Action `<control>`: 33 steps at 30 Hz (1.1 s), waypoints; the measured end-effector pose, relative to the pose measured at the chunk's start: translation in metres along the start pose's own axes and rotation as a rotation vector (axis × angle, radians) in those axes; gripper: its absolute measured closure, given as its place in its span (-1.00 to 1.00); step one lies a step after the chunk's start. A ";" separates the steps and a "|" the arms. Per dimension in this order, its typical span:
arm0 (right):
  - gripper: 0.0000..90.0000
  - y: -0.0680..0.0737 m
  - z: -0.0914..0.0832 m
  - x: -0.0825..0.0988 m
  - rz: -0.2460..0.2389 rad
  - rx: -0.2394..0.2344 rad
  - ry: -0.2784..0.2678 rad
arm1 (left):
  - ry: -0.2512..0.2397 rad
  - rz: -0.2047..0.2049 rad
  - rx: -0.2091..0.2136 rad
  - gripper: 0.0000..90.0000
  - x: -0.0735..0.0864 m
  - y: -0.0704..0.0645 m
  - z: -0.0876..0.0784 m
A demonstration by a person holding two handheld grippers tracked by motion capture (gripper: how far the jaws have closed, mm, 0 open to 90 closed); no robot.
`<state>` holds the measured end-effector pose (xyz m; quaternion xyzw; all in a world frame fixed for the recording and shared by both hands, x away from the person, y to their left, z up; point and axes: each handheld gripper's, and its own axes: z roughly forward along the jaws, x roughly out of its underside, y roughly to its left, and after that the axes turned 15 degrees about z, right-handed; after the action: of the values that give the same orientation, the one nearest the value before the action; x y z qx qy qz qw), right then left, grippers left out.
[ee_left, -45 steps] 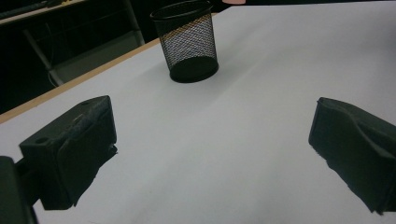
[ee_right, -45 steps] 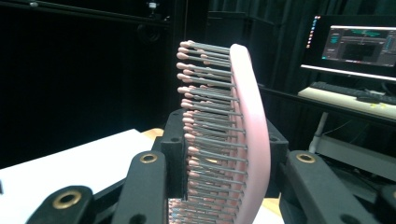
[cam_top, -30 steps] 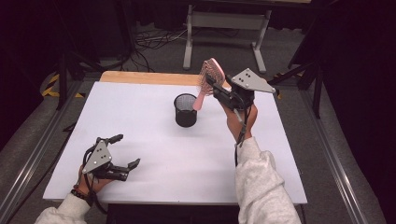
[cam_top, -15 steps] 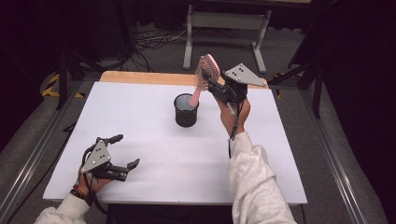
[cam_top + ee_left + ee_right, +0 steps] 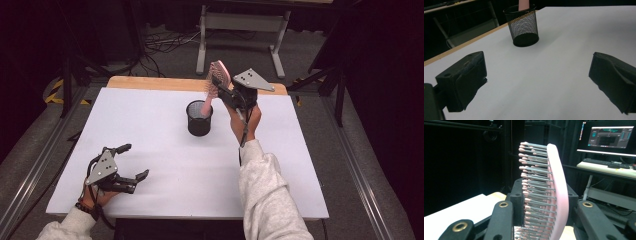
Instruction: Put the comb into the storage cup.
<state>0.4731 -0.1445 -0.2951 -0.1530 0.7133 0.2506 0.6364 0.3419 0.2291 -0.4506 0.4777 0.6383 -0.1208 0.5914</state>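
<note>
A pink hairbrush (image 5: 216, 82) stands nearly upright, its head up and its handle dipping into the black mesh cup (image 5: 199, 118) at the middle back of the white table (image 5: 150, 120). My right gripper (image 5: 223, 91) is shut on the brush's head; its bristles and pink back (image 5: 557, 192) sit between the two jaws. In the left gripper view the cup (image 5: 523, 25) shows ahead with the pink handle (image 5: 524, 4) poking above its rim. My left gripper (image 5: 134, 164) rests low at the table's front left, open, nothing between its fingers (image 5: 464, 80).
A wooden strip (image 5: 150, 83) runs along the table's far edge. Behind it stand a metal stand (image 5: 240, 22) and floor cables. A monitor (image 5: 610, 137) and a keyboard sit on a desk in the right gripper view.
My right gripper has carried the brush leftward and a little down, from beside the cup to over it, so the handle now enters the cup. The left gripper has kept still.
</note>
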 end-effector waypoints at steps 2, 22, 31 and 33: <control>0.42 0.001 0.002 0.002 0.000 0.000 0.002 | 0.000 0.001 -0.003 -0.95 0.000 0.000 0.000; 0.42 0.007 0.015 0.039 0.015 -0.023 0.088 | 0.000 0.001 -0.003 -0.94 0.000 -0.001 0.000; 0.42 0.008 0.018 0.048 0.031 -0.043 0.109 | 0.002 0.001 -0.003 -0.94 0.000 0.000 0.000; 0.42 0.008 0.019 0.050 0.036 -0.049 0.110 | 0.004 0.000 0.001 -0.94 0.000 0.000 0.000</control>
<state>0.4773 -0.1227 -0.3443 -0.1692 0.7436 0.2707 0.5875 0.3419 0.2290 -0.4508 0.4783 0.6395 -0.1199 0.5898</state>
